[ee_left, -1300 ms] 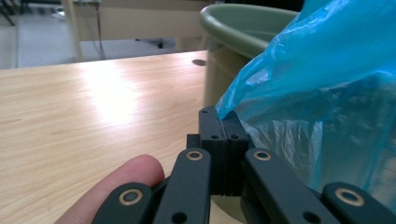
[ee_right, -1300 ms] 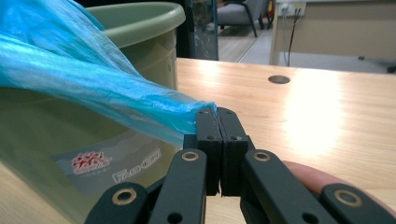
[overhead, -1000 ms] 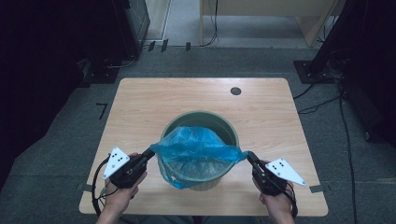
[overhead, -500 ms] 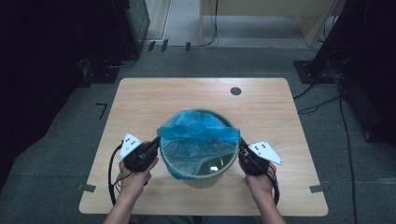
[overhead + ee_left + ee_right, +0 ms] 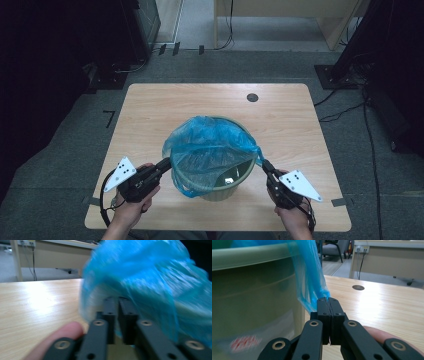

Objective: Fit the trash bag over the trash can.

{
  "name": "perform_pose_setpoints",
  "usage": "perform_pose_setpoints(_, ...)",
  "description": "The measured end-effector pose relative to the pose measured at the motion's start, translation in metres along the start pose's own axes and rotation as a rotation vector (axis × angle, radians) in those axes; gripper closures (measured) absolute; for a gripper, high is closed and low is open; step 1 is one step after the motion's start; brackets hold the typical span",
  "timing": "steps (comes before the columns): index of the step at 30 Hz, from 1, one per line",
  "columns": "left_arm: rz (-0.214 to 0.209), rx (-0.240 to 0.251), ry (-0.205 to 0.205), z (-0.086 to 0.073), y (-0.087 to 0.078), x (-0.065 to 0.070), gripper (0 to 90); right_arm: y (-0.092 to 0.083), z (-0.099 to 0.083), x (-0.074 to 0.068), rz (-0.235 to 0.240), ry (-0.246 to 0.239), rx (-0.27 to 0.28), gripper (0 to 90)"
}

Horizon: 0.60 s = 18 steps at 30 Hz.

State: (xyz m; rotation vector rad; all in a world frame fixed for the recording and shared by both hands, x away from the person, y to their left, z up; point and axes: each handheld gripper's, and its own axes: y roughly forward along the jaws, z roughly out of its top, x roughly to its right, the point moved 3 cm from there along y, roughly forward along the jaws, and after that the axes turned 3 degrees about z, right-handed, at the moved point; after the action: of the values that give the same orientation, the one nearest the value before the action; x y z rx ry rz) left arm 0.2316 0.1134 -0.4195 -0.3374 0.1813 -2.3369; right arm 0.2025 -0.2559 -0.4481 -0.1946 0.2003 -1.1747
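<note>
A pale green bin (image 5: 227, 189) stands on the wooden table (image 5: 300, 125), with a thin blue plastic bag (image 5: 210, 145) stretched over its mouth and draped down its near side. My left gripper (image 5: 170, 163) is at the bin's left rim, shut on the bag's edge (image 5: 100, 305). My right gripper (image 5: 261, 163) is at the right rim, shut on a bunched corner of the bag (image 5: 322, 293). The bin wall (image 5: 252, 297) stands just left of the right jaws. Small white scraps (image 5: 231, 179) lie at the bin's bottom.
A round cable hole (image 5: 252, 97) is in the table's far right part. Cables and dark equipment stands (image 5: 115, 75) are on the grey floor beyond the table, and a wooden desk (image 5: 280, 10) stands farther back.
Both grippers moved from the table's near edge up to the bin's sides, drawing the blue bag apart and over the bin's rim; the bag now spreads wider over the mouth.
</note>
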Motion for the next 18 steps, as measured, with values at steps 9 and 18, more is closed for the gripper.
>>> perform_pose_setpoints(9,-0.095,0.044,-0.091,-0.018,-0.023,0.004,59.3,-0.038,-0.006,0.006,0.004,-0.016,0.014,90.0)
perform_pose_setpoints(18,0.018,0.042,-0.103,-0.022,-0.008,0.013,25.2,-0.034,-0.007,0.004,0.014,-0.002,0.02,90.0)
